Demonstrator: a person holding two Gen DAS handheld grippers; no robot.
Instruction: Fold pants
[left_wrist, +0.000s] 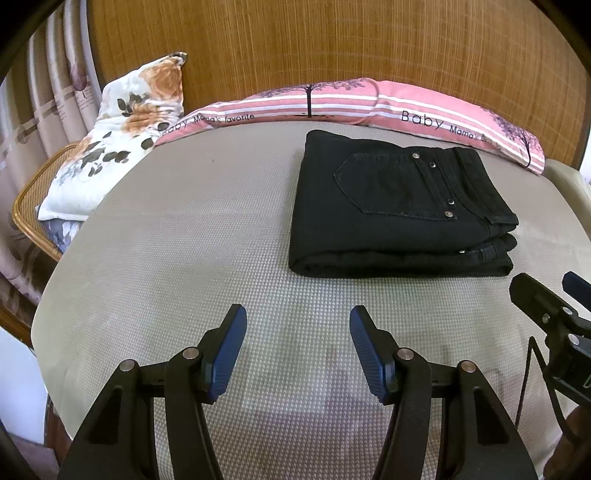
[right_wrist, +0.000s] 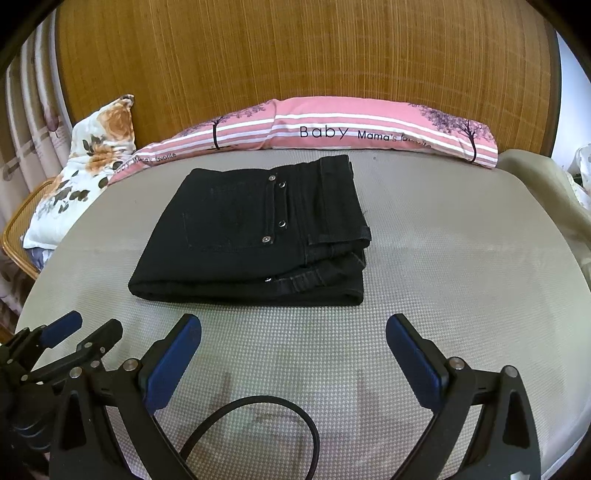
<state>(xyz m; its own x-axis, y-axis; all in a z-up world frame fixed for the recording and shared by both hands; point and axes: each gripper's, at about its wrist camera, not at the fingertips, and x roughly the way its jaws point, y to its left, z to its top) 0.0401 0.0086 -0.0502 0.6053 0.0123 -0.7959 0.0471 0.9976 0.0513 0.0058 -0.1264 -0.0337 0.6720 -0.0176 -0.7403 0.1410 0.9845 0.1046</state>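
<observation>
Black pants (left_wrist: 399, 206) lying folded into a compact rectangular stack on the grey mat (left_wrist: 184, 240), toward the far side, close to the pink pillow (left_wrist: 332, 101) but apart from it. Back pocket and metal rivets facing up; waistband edges stacking at the right end of the bundle, fold running along the left end. In the right wrist view, pants (right_wrist: 255, 236) sitting left of centre on the mat (right_wrist: 461, 258), ahead of both grippers.

Left gripper (left_wrist: 298, 354) hovering over bare mat on the near side, jaws spreading wide, blue pads (left_wrist: 231, 354) gripping nothing, well apart from the pants. Right gripper (right_wrist: 293, 363) likewise hovering near the front edge of the bundle without touching it, jaws gaping wide, pads (right_wrist: 173, 363) holding nothing. Right gripper's fingertips also showing at the right margin of the left wrist view (left_wrist: 550, 295); left gripper appearing at the lower left of the right wrist view (right_wrist: 85, 328).

Black cable (right_wrist: 280, 417) looping across the mat below the right gripper. Floral pillow (left_wrist: 122, 133) leaning at the far left, over a rattan chair (left_wrist: 29, 199). Pink pillow (right_wrist: 369, 129), lettered "Baby", lying along the woven headboard (left_wrist: 332, 40). Curtain (left_wrist: 48, 74) hanging at far left.
</observation>
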